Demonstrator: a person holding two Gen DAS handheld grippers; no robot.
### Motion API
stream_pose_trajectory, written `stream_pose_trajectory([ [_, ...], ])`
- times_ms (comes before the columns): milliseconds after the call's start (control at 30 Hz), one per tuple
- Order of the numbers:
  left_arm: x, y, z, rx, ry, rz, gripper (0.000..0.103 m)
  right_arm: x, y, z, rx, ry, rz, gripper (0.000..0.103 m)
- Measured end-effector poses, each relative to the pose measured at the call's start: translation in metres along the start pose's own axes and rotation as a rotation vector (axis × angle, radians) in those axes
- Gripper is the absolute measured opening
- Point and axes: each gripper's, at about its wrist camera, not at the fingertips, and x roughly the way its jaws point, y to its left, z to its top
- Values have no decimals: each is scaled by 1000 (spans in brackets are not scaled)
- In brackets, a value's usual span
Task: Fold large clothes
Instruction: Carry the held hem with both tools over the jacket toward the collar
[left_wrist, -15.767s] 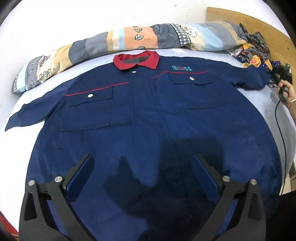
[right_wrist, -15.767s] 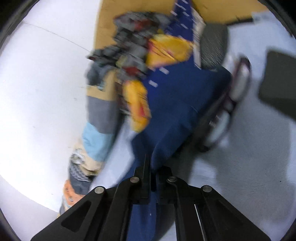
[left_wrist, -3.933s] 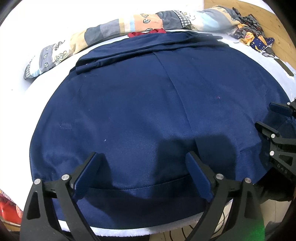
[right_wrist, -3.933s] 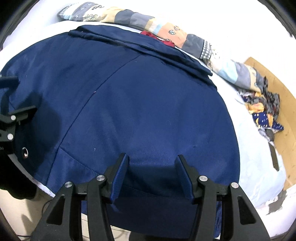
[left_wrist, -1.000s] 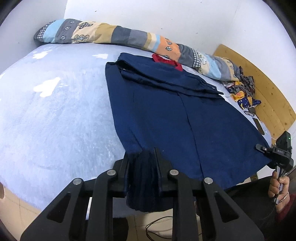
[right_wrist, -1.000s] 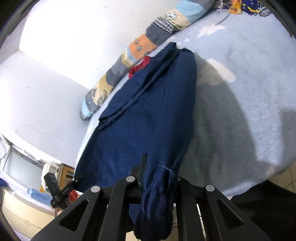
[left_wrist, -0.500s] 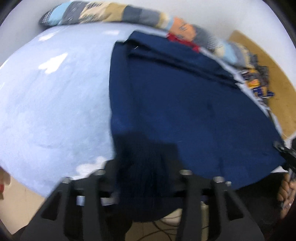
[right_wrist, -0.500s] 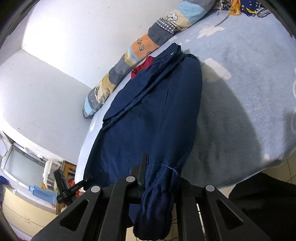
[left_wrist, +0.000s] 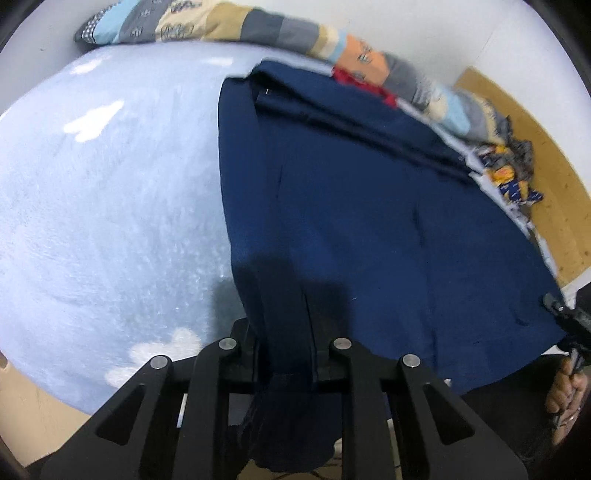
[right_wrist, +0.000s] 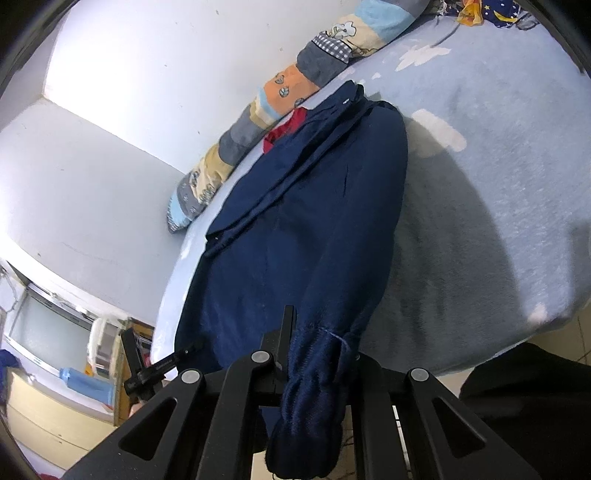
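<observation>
A navy jacket (left_wrist: 369, 221) with a red collar (left_wrist: 354, 79) lies back-up and folded narrower on the light blue bed (left_wrist: 92, 203). My left gripper (left_wrist: 286, 343) has its jaws closing on the near left corner of the hem, and the cloth hangs bunched between and below them. The right gripper (right_wrist: 317, 343) is shut on the other hem corner of the jacket (right_wrist: 314, 221), a thick gathered roll of fabric draping over its fingers. Each gripper shows small in the other's view: right gripper (left_wrist: 565, 317), left gripper (right_wrist: 155, 369).
A long patchwork bolster (left_wrist: 258, 26) lies along the white wall behind the collar. A heap of colourful clothes (left_wrist: 509, 173) sits at the bed's far right by a wooden board (left_wrist: 554, 206). A person's hand (left_wrist: 565, 391) holds the right gripper. Cabinets and a blue bottle (right_wrist: 85, 380) stand past the bed.
The left jaws spread for a moment, then came together again on the hem corner, and that view tipped slightly downward. The right gripper kept its hold and stayed put.
</observation>
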Motion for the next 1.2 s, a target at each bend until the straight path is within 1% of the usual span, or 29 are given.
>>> stream_pose_trajectory([
  [133,-17,-2,-6,-9,-27,-45,15,-8,1,-1,5,-17,35,9],
  [233,-28,-3,-17,-7,-36,-52,15,-16,7,-2,-7,-22,53,9],
  [300,-34,-2,-18,-19,-48,-61,15,-21,7,-5,-3,-21,65,9],
  [400,-45,-2,-17,-24,-74,-82,15,-30,7,-7,6,-24,88,9],
  [500,-51,1,-10,-41,-92,-104,15,-36,9,-2,13,-27,111,9],
  [567,-55,4,-5,-46,-108,-105,15,-39,11,3,11,-30,120,9],
  [733,-63,2,14,-72,-142,-131,15,-42,17,20,22,-45,163,9],
  [867,-73,0,36,-93,-181,-149,15,-49,28,39,16,-73,186,9],
  [1033,-82,-6,73,-111,-236,-157,15,-52,40,73,31,-108,226,9],
  [1200,-83,-12,115,-110,-278,-152,16,-48,54,108,32,-133,240,9],
])
